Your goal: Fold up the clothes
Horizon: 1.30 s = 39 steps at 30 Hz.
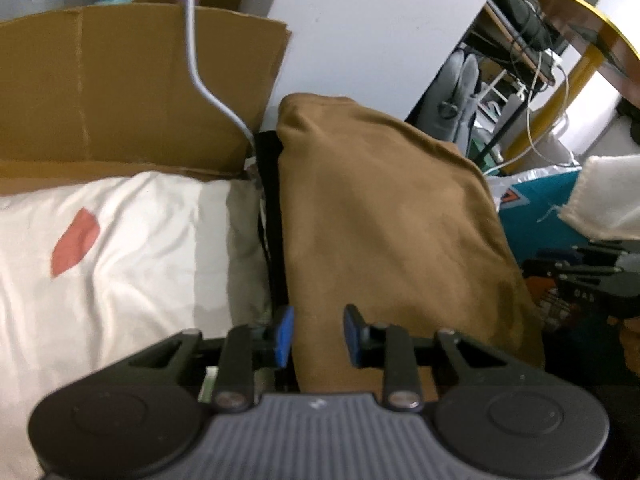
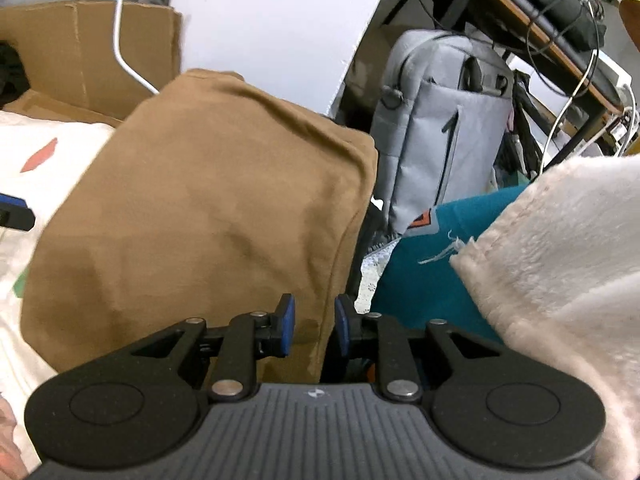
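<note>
Between the two grippers lies the folded brown garment (image 1: 384, 216), resting partly on a white sheet (image 1: 120, 248) printed with a coral patch. Left gripper (image 1: 318, 336): jaws partly open, straddling the garment's near left edge; whether they press the cloth cannot be told. Right gripper (image 2: 314, 326): jaws parted narrowly at the garment's near right edge, contact likewise unclear. Behind stand a cardboard box (image 1: 120, 88) and a grey backpack (image 2: 444, 120); a fluffy white cloth (image 2: 560, 248) lies right, over teal fabric (image 2: 432, 264).
</note>
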Available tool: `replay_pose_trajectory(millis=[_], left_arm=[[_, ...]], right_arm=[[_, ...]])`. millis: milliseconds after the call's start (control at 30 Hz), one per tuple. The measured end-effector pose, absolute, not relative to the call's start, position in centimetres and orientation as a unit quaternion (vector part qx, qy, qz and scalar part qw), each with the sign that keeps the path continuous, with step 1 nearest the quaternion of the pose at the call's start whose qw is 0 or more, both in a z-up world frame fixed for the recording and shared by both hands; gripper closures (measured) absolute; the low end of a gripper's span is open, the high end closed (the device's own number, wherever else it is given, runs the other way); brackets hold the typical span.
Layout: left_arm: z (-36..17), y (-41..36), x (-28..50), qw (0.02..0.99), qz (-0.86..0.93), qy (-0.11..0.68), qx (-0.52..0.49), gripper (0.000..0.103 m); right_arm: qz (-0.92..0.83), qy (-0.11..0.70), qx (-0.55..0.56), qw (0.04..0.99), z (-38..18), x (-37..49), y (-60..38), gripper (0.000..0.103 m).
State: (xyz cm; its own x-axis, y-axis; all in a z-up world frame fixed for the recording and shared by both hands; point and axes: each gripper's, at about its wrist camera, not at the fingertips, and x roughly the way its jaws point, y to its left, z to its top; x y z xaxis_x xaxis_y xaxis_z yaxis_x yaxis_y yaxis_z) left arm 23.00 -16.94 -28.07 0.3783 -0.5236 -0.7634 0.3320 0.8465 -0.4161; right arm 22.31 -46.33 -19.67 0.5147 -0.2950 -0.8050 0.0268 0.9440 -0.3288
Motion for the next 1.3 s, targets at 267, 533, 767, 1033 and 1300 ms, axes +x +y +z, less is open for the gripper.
replay_pose_trajectory(millis=[267,533,767,1033,1300], left_arm=[[-24.1,-15.2,19.3,0.828,-0.244,0.499,-0.082,0.06],[-19.0,-13.5,16.0,0.845,-0.228,0.479,-0.068,0.033],[-14.4,-10.9,13.7,0.853,-0.222,0.462,-0.096,0.0],[-9.2,-8.4,11.0,0.876,-0.205,0.429,-0.08,0.0],[-5.6,-6.7,8.0,0.889,-0.201,0.408,-0.051,0.0]], right_arm=[[-0.071,0.499,-0.106,0.857,-16.6,19.6,-45.1,0.06],[-0.059,0.476,-0.07,0.875,-12.4,15.8,-43.5,0.019],[-0.034,0.447,-0.018,0.894,-7.6,12.7,-41.3,0.0],[-0.037,0.428,-0.003,0.903,-4.2,9.4,-38.6,0.0],[-0.059,0.409,0.012,0.911,-1.6,5.7,-36.9,0.0]])
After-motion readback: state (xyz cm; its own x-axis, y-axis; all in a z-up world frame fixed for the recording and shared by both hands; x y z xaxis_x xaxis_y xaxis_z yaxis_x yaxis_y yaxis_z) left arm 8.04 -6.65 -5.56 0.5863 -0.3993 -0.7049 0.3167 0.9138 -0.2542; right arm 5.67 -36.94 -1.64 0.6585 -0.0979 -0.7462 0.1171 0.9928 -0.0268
